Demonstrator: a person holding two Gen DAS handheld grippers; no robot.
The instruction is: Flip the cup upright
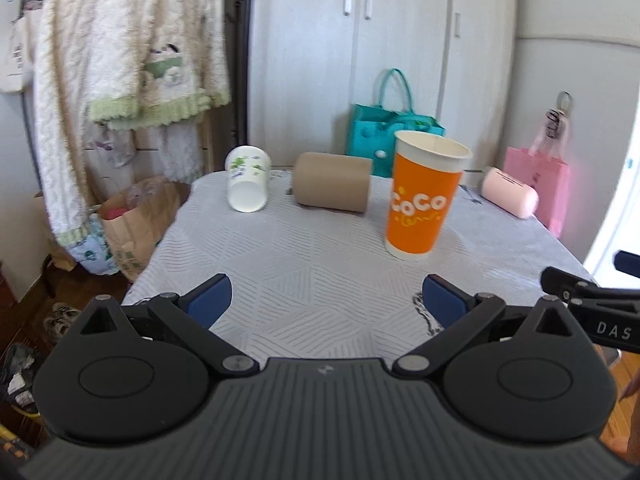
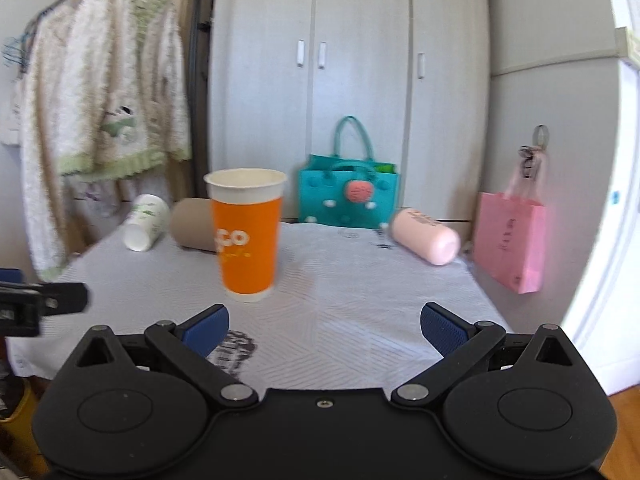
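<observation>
Both grippers are spread wide and holding nothing: the left gripper (image 1: 326, 300) and right gripper (image 2: 324, 330) just hover over the near edge of the table (image 1: 320, 280), well short of any cup

The orange cup (image 1: 424, 196) already stands mouth up, so I'd say that one's done. 3 more lie on their sides further back: brown cup (image 1: 332, 182) in the middle, white cup (image 1: 247, 184) on the left with its base toward us, pink cup (image 1: 510, 192) far right

If it were me I'd go for the brown one next, pinch across the wall near its middle, lightly since paper crushes, then swing it up and set it down flat

Hard to tell: everything's a bit motion-blurred, the brown cup's mouth faces away, and in the right wrist view the orange cup covers part of it. Can't read the pink cup's print either
</observation>
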